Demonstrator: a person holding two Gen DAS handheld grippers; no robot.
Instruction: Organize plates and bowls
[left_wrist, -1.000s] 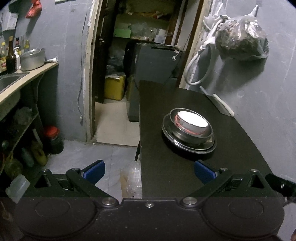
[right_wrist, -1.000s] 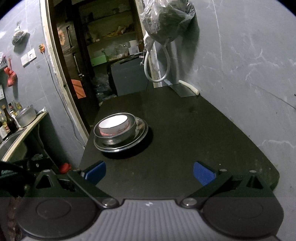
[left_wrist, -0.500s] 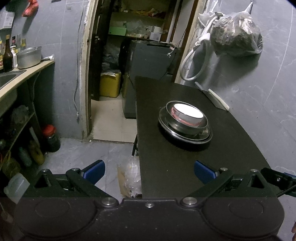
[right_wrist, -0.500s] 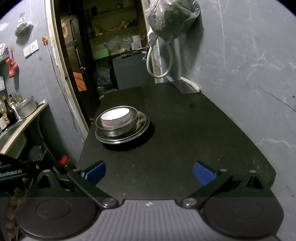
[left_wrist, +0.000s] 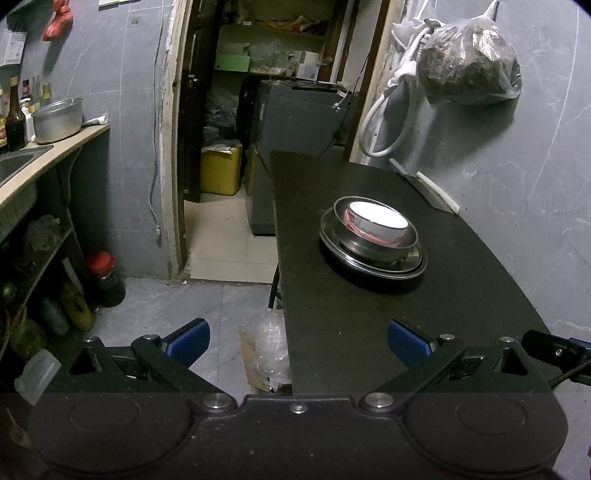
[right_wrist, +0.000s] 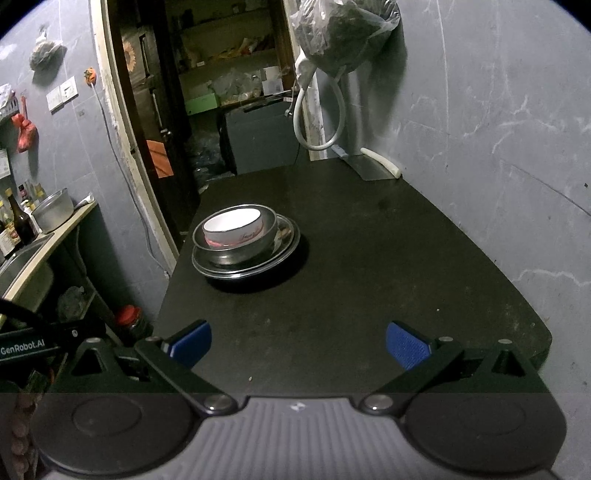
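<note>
On the black table (left_wrist: 461, 295) (right_wrist: 388, 258) stands one stack: a white bowl (left_wrist: 380, 223) (right_wrist: 236, 225) with a red pattern nested in a steel bowl (left_wrist: 369, 243) (right_wrist: 236, 245), which rests on a steel plate (left_wrist: 413, 267) (right_wrist: 284, 243). My left gripper (left_wrist: 298, 338) is open and empty, well back from the stack, straddling the table's near left corner. My right gripper (right_wrist: 298, 341) is open and empty over the table's near edge, the stack ahead and to its left.
A cleaver (left_wrist: 424, 186) (right_wrist: 373, 168) lies at the table's far end by the grey wall. A hose (right_wrist: 317, 114) and a filled plastic bag (left_wrist: 469, 66) hang above it. A counter with a metal pot (left_wrist: 57, 120) and bottles is at left; jars and a crumpled bag (left_wrist: 264, 354) sit on the floor.
Both grippers have drawn back slightly from the stack and shifted view a little; the stack itself has not moved. Both stay open.
</note>
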